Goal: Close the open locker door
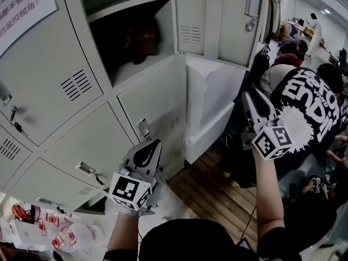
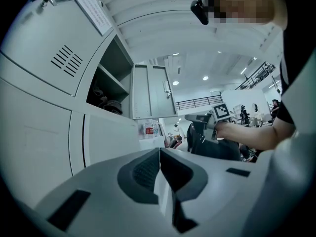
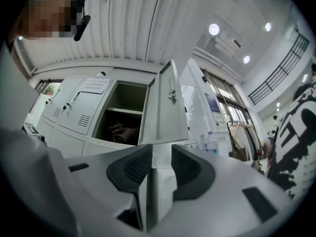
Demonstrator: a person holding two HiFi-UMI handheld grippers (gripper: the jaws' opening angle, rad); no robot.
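The grey locker door (image 1: 217, 20) stands swung open to the right of its compartment (image 1: 130, 42), with a handle (image 1: 253, 4) near its far edge. Dark things lie on the compartment floor. In the right gripper view the door (image 3: 165, 107) is seen edge-on ahead of the jaws. My right gripper (image 1: 250, 94) is raised below the door, apart from it; its jaws (image 3: 162, 149) are open by a narrow gap with nothing between them. My left gripper (image 1: 155, 144) hangs low before the lower lockers, its jaws (image 2: 159, 151) shut and empty.
A white block (image 1: 212, 102) stands on the wooden floor (image 1: 217, 194) under the open door. A person in a black printed shirt (image 1: 304, 107) sits close at the right. Keys hang in the lower locker doors (image 1: 87, 170). Red-and-white small items (image 1: 54, 232) lie at bottom left.
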